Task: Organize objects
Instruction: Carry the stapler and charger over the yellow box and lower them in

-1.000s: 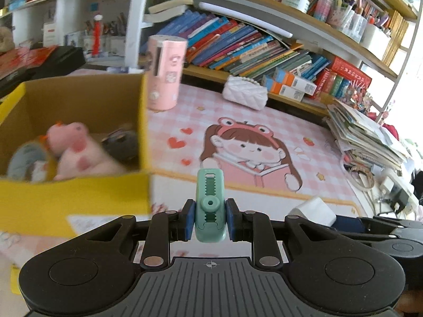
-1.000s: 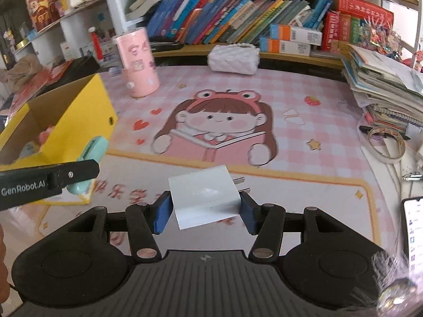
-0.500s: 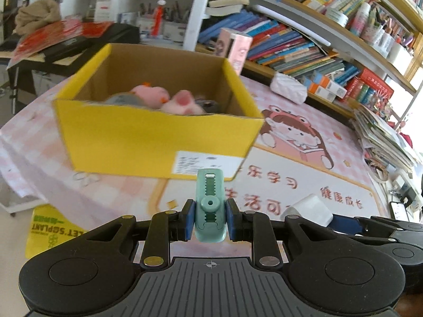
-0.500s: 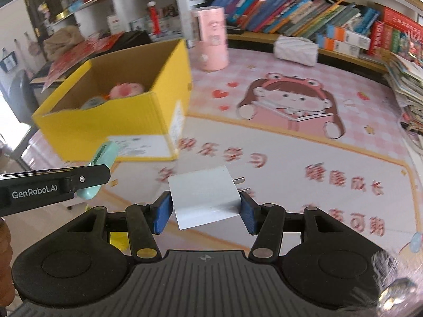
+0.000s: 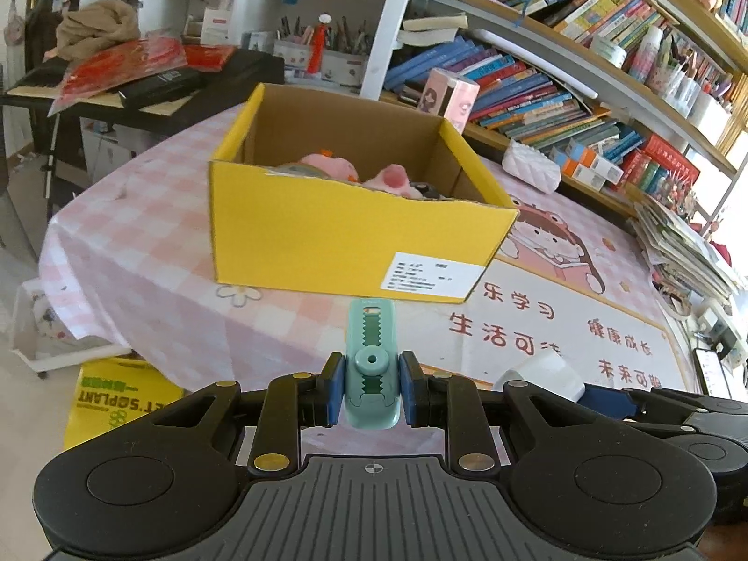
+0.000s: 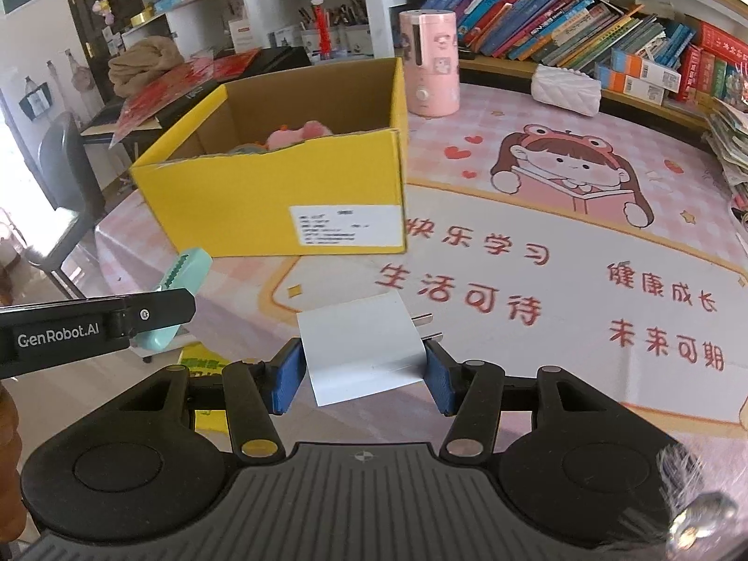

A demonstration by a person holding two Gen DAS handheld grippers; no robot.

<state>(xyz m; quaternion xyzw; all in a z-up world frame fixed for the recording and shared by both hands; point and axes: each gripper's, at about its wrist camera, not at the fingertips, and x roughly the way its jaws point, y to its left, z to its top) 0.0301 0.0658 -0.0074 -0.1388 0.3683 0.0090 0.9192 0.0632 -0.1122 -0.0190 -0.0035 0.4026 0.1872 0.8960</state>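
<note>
Gripping a mint-green clip [image 5: 372, 364] between its blue pads, the left gripper [image 5: 372, 395] hangs in front of the yellow box [image 5: 346, 238], which stands open on the pink checked tablecloth [image 5: 154, 252] with pink plush toys [image 5: 355, 173] lying inside. Beside it the right gripper [image 6: 363, 369] has its fingers clamped on a white charger [image 6: 362, 346] whose two metal prongs point forward, held above the table mat [image 6: 537, 280] just short of the box's labelled side; a pink cylinder [image 6: 429, 63] stands behind the box
</note>
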